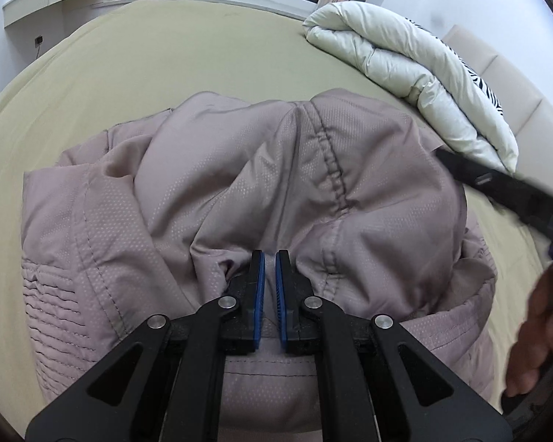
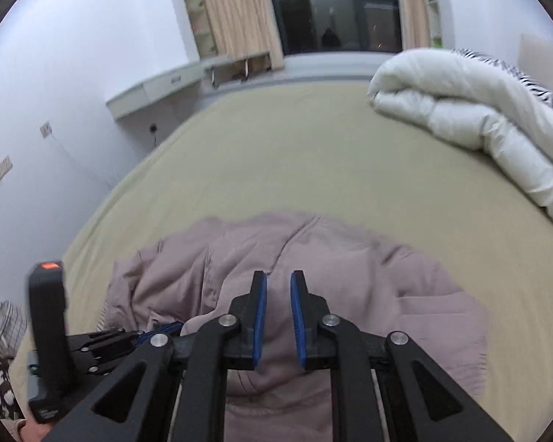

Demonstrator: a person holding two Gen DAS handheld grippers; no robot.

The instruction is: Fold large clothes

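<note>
Near the bed's (image 1: 210,55) front edge, the mauve jacket (image 1: 239,184) lies crumpled, long axis crosswise. Left gripper (image 1: 270,258) jaws nearly closed, holding nothing visible; right gripper (image 2: 278,276) jaws slightly apart, empty. No readable writing.

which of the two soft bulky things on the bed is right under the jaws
The mauve jacket, crumpled directly beneath both grippers. The white duvet lies folded apart at the bed's far right.

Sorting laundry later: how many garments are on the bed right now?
1: a mauve padded jacket crumpled on the bed below both grippers. More could be hidden beneath it.
</note>
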